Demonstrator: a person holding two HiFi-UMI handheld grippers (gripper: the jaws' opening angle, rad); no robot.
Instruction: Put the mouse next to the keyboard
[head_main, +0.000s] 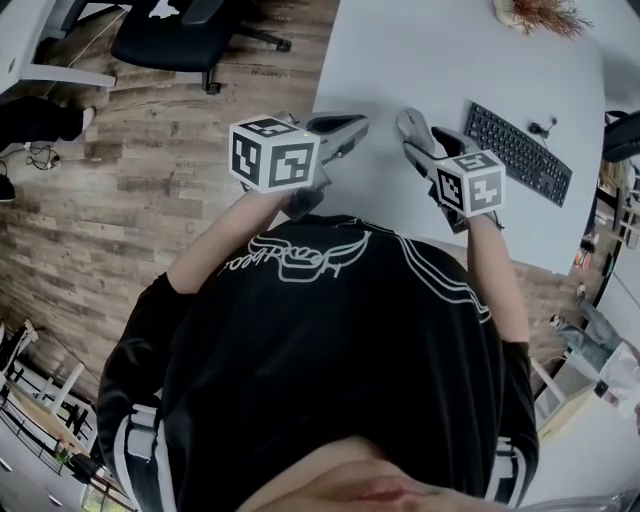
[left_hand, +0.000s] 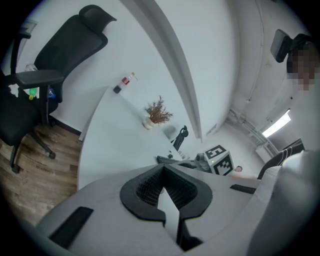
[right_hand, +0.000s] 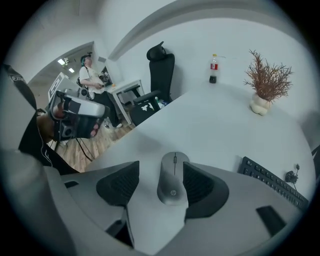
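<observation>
A grey mouse (right_hand: 173, 179) lies on the white table (right_hand: 210, 125) between the fingers of my right gripper (right_hand: 161, 166). That gripper is open: the mouse sits close against the right pad (right_hand: 202, 187), and a gap of bare table separates it from the left pad. The black keyboard (right_hand: 272, 182) lies to the right of the mouse, a short way off. In the head view the right gripper (head_main: 415, 130) points down near the keyboard's (head_main: 518, 152) left end and hides the mouse. My left gripper (head_main: 342, 128) hovers at the table's left edge, shut, holding nothing.
A potted dry plant (right_hand: 265, 90) and a small bottle (right_hand: 213, 68) stand at the table's far side. A black office chair (head_main: 190, 30) stands on the wooden floor left of the table. A person (right_hand: 90, 80) stands in the background.
</observation>
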